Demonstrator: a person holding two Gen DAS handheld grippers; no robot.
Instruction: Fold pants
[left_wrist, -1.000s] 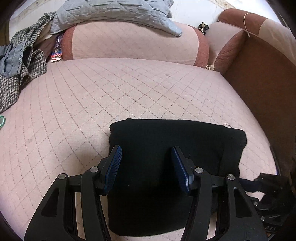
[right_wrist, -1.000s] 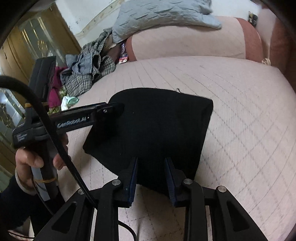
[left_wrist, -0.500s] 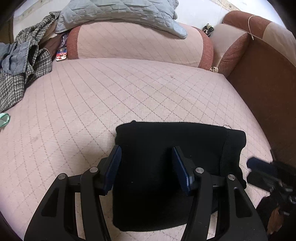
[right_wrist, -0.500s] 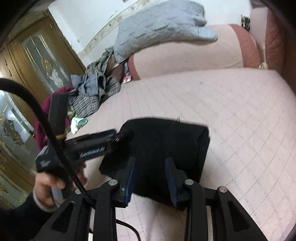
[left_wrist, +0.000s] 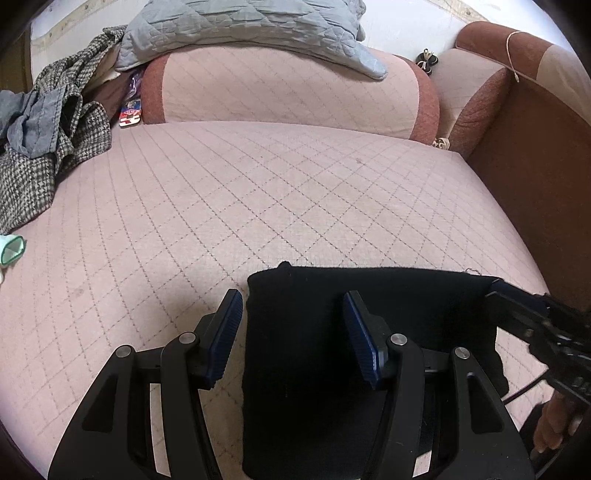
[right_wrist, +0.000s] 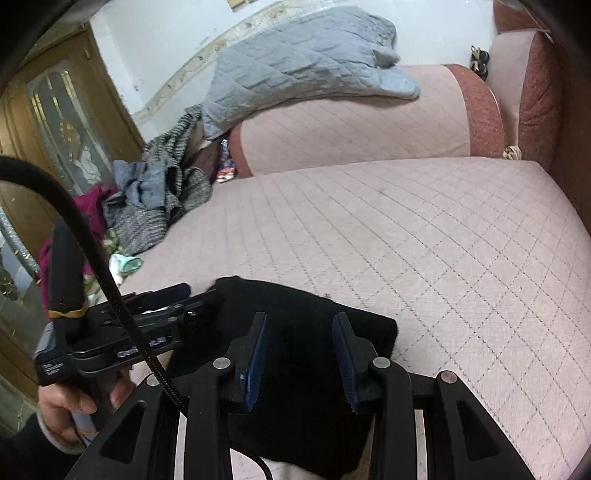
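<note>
Left wrist view: as I look down my left gripper (left_wrist: 293, 334), the pants (left_wrist: 369, 332) lie as a black, folded slab on the pink sofa seat (left_wrist: 258, 203), near its front edge.
Left fingers: wide apart and empty; one pad (left_wrist: 226, 334) hangs over bare seat just beside the pants' left edge, the other over the cloth, neither pressing it that I can see.
Handling: I judge the pants soft, light and limp, a thick knit that will sag and slide open if lifted by one layer only.
Where to hold: I would pinch through all layers at a folded edge or corner, one gripper to each end.
Writing here: none I can read; a small printed packet (left_wrist: 130, 114) by the backrest is too small to make out.

Right wrist view: the same pants (right_wrist: 306, 369) sit under my right gripper (right_wrist: 301, 360), with the left gripper (right_wrist: 159, 306) reaching in at their left side.
Right fingers: narrow gap, just been opening a little; cloth shows behind them, nothing is pinched.
Writing here: white letters on the left gripper's side, partly hidden by the cable (right_wrist: 110, 291); I cannot read them for sure.
</note>
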